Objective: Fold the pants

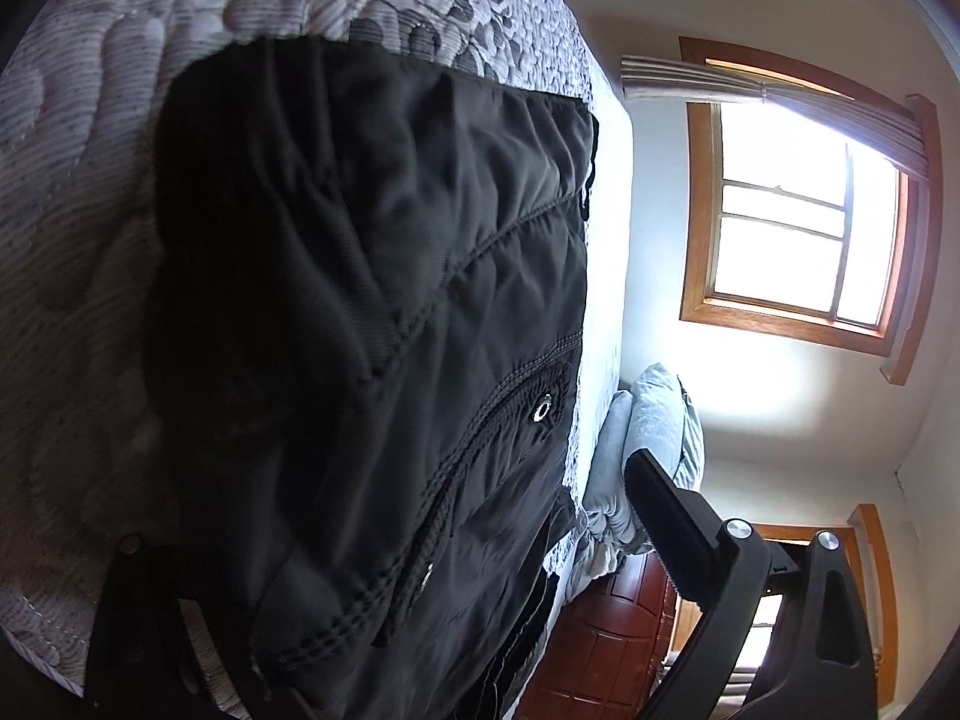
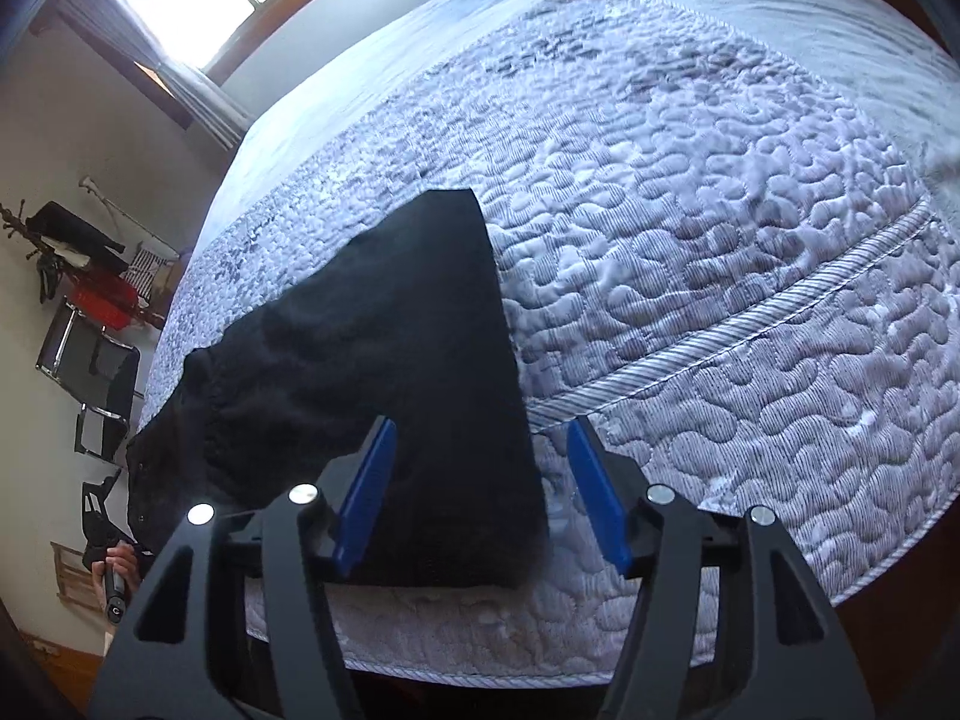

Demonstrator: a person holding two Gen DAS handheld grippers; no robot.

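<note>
The black pants lie on the quilted bed, near its edge. The right gripper straddles a leg end, pads apart (not pressing). The left gripper grasps the pants' waist.

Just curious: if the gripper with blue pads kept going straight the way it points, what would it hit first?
Most likely the black pants on the quilted bed; the open right gripper straddles their edge.
</note>
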